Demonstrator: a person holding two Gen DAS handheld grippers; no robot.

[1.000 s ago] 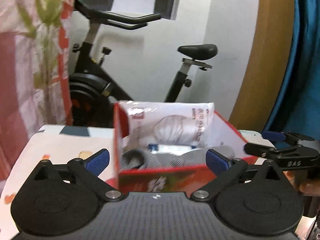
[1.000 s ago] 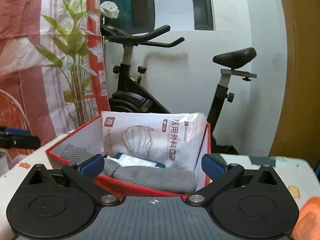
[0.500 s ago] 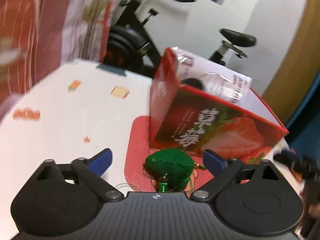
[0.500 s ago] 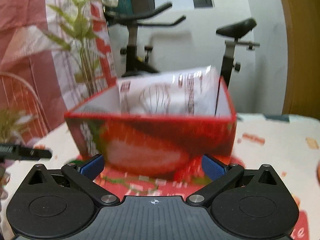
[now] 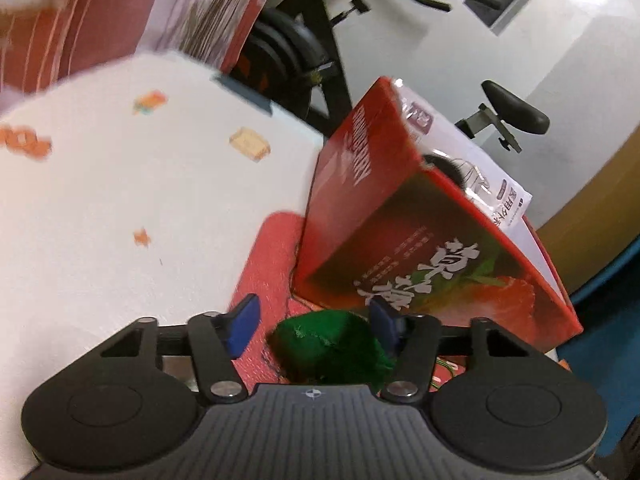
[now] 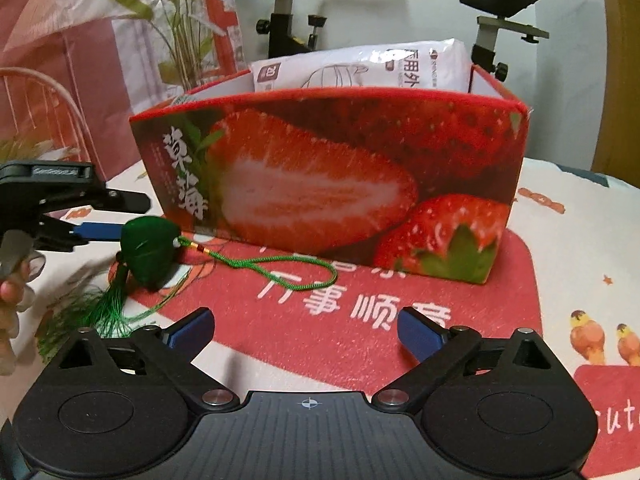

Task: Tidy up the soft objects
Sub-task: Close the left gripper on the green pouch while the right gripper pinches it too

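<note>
A green padded sachet (image 5: pixel 332 348) with a cord loop and tassel lies on the red mat in front of the strawberry box (image 5: pixel 420 248). My left gripper (image 5: pixel 314 322) is open with the sachet between its blue pads; the right pad is close to it. In the right wrist view the sachet (image 6: pixel 148 250) sits left of the box (image 6: pixel 328 184), with the left gripper (image 6: pixel 108 216) around it. My right gripper (image 6: pixel 306 330) is open and empty, low over the mat. A white mask pack (image 6: pixel 360 68) stands in the box.
The table carries a white patterned cloth (image 5: pixel 120 208) and a red mat (image 6: pixel 420 320). An exercise bike (image 6: pixel 500 8) stands behind the table. A plant (image 6: pixel 180 20) and red-white curtain are at the left.
Both grippers have dropped from above the box to table level in front of it. The left gripper has moved in around the green sachet and its jaws have narrowed.
</note>
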